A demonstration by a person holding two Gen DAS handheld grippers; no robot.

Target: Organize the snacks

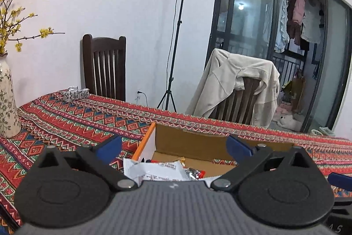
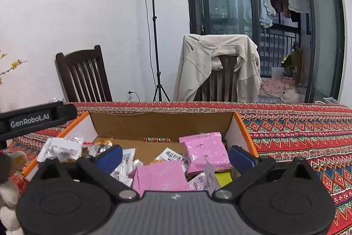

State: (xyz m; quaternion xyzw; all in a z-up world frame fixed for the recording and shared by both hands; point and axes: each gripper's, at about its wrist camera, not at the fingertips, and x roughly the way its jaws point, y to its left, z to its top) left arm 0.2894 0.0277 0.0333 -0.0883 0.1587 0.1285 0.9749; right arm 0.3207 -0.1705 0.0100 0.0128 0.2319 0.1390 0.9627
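Note:
An open cardboard box with orange edges [image 2: 242, 124] sits on the patterned tablecloth and holds several snack packets. Pink packets [image 2: 204, 151] and white packets [image 2: 61, 148] lie inside, with a yellow one [image 2: 223, 177] lower right. My right gripper [image 2: 175, 158] is open and empty, hovering over the box's near side. In the left wrist view the same box [image 1: 145, 142] is ahead, with a white packet [image 1: 154, 171] at its near edge. My left gripper [image 1: 173, 144] is open and empty above it.
A floral vase with yellow blossoms [image 1: 6, 98] stands at the table's left. A small silvery packet pile [image 1: 74, 93] lies at the far left corner. Two wooden chairs [image 2: 84, 76], one draped with a beige jacket [image 2: 217, 65], and a light stand [image 2: 155, 36] are behind the table.

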